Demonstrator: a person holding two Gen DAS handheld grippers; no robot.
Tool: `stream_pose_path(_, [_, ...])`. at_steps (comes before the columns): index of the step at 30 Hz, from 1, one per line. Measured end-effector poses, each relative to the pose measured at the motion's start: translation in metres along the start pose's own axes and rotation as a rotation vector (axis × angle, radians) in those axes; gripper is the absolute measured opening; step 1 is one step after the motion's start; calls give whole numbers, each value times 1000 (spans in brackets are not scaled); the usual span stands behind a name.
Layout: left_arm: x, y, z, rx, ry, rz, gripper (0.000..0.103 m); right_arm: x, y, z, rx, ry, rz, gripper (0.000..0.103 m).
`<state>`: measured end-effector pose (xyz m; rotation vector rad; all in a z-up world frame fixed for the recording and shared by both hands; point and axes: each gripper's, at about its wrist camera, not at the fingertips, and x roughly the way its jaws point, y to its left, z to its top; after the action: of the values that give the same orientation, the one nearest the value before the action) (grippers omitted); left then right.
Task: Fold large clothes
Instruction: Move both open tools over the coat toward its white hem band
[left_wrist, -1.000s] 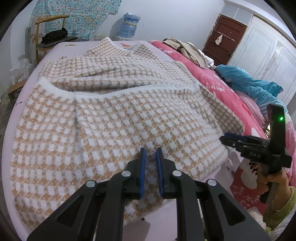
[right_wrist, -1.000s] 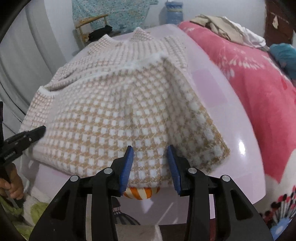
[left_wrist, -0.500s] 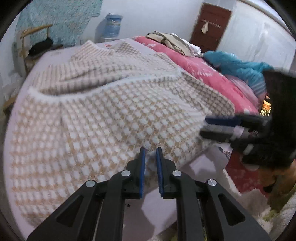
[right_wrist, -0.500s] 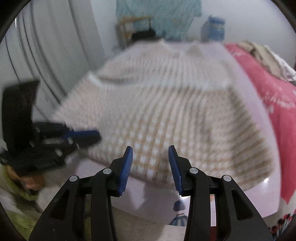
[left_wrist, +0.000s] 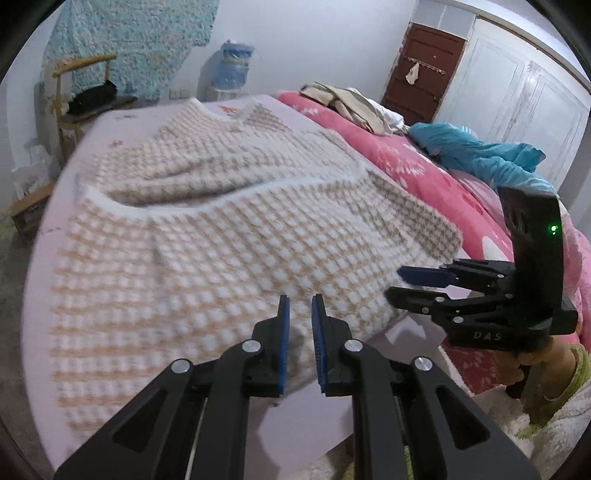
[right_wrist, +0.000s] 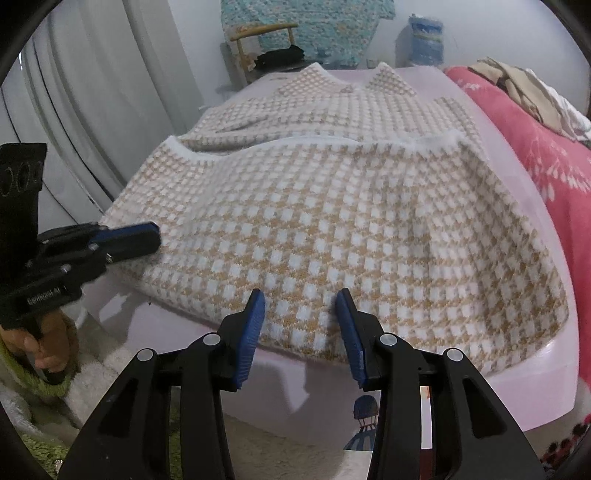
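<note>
the left gripper (left_wrist: 299, 325) is nearly closed and empty; the right gripper (right_wrist: 300, 321) stands part open, empty. both hover at the near fold of the thick beige-and-white checked knit sweater (right_wrist: 332, 221), folded on the lilac bed (right_wrist: 517, 369). likely soft, bulky, floppy: pinch the doubled corners.

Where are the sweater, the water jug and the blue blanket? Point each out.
sweater (right_wrist: 332, 229), right wrist view, middle of the folded-over front.
water jug (left_wrist: 236, 66), left wrist view, its blue body by the far wall.
blue blanket (left_wrist: 476, 155), left wrist view, its bunched middle on the pink bedding.
</note>
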<state>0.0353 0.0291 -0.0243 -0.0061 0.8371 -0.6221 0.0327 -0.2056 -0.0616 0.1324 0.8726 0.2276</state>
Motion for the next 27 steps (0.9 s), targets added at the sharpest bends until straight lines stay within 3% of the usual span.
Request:
stream_pose_path(4, [17, 19, -11, -47, 77, 55, 13, 0, 1, 0, -1, 1, 0, 40])
stream_pose_path(7, [16, 24, -13, -82, 64, 29, 13, 0, 1, 0, -1, 1, -3, 40])
stream_pose_path(13, [-4, 31, -5, -73, 10, 86, 13, 1, 0, 0, 1, 1, 2, 40])
stream_pose_path(15, [1, 45, -8, -108, 37, 117, 13, 1, -1, 0, 1, 1, 3, 40])
stream_pose_path(17, [7, 56, -13, -155, 46, 89, 13, 1, 0, -1, -2, 1, 2, 40])
stream_pose_path(27, [-7, 58, 1, -134, -12, 143, 13, 2, 0, -1, 2, 0, 4, 40])
